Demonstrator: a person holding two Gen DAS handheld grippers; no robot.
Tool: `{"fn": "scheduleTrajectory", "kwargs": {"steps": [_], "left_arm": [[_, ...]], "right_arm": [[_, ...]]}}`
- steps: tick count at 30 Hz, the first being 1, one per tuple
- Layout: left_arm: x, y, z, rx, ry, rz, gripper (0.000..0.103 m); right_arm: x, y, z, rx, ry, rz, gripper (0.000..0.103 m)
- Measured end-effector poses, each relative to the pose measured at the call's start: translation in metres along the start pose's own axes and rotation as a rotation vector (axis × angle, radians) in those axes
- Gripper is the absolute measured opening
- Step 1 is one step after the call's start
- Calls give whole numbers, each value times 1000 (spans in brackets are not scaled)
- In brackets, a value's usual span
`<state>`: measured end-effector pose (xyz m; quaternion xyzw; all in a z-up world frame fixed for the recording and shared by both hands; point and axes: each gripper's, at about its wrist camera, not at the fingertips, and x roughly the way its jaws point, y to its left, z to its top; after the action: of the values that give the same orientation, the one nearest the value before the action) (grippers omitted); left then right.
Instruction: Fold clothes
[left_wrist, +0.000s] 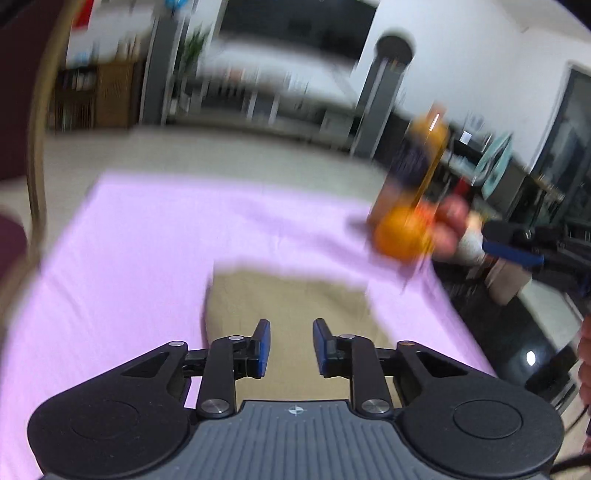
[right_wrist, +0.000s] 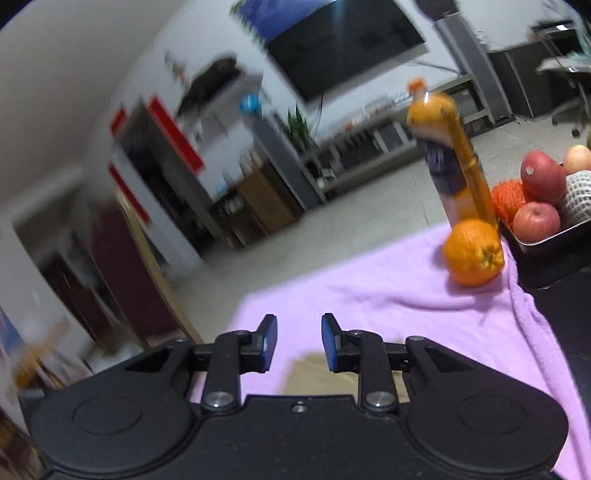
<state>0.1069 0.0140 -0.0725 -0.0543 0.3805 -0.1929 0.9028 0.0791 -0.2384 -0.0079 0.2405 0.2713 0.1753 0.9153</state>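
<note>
— Which step is this?
— Between folds, I'd say. Left gripper (left_wrist: 291, 347) and right gripper (right_wrist: 299, 341) both hang with jaws apart, holding nothing.
— And next?
— Reach down, pinch an edge.
— The garment?
— The tan cloth (left_wrist: 288, 295) lies flat on the lilac blanket (left_wrist: 147, 236), just below them.

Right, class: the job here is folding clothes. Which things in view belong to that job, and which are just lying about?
Belong to the job:
- lilac fabric garment spread on the surface
- left claw, open and empty
- right claw, open and empty

Just lying about:
- round orange fruit
- tall orange plastic drink bottle
- metal tray holding red apples
</note>
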Motion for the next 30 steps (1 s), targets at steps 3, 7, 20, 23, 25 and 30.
{"fn": "scheduleTrajectory", "kwargs": {"steps": [3, 7, 20, 23, 25, 30], "left_arm": [[40, -15, -28, 90, 132, 3, 17], [60, -39, -40, 242, 107, 54, 22], [68, -36, -33, 245, 103, 13, 25], [63, -36, -29, 234, 97, 12, 25], [55, -33, -23, 202, 76, 6, 24], [33, -21, -13, 134, 52, 64, 25]], "right_arm": [[41, -29, -29, 66, 159, 15, 19], [89, -59, -60, 278, 293, 191, 19], [174, -125, -61, 381, 139, 95, 0], [157, -145, -45, 450, 0, -135, 2], [136, -147, -40, 462, -30, -146, 11], [86, -111, -47, 333, 87, -11, 17]]}}
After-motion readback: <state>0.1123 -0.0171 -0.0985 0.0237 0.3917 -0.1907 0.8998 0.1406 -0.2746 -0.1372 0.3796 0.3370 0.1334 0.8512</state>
